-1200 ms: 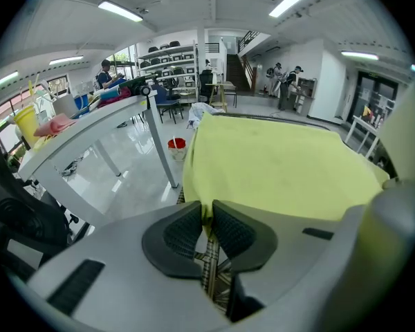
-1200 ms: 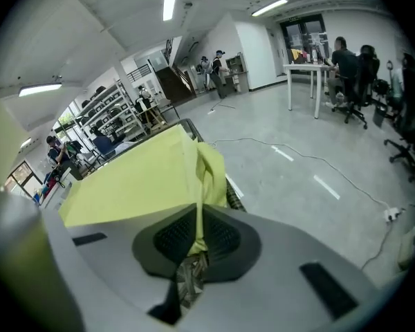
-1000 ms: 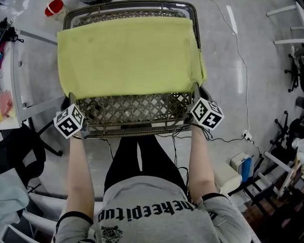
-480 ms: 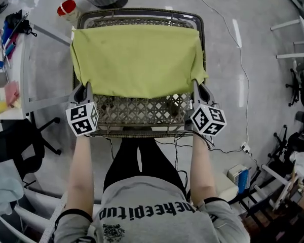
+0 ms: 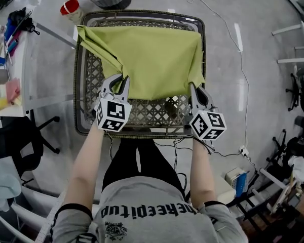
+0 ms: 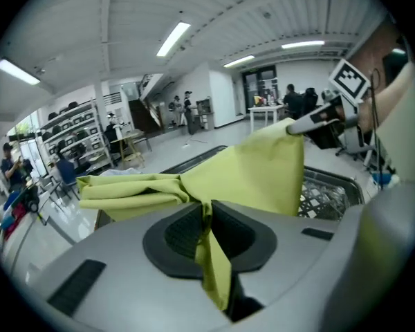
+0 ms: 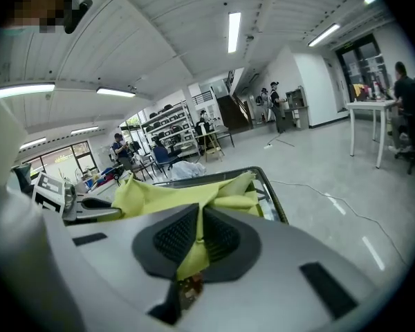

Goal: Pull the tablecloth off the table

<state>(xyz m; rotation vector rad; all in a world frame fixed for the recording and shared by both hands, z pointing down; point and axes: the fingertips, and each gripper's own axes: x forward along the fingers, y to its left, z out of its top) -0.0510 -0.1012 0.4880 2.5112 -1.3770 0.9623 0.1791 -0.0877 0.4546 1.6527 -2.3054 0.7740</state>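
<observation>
- Black lettering ran across the person's grey shirt (image 5: 152,201), only partly legible. Each tool carried a cube of black-and-white square markers.
- Both bare forearms reached forward over the bench (image 5: 142,113), the left one angled inward.
- The left tool (image 5: 116,81) was clamped on the near-left corner of the yellow-green tablecloth (image 5: 157,54).
- The right tool (image 5: 194,89) was clamped on the near-right corner.
- The tablecloth covered the bench's far part, its left side folded diagonally inward, with bare lattice showing at the left and near edges.
</observation>
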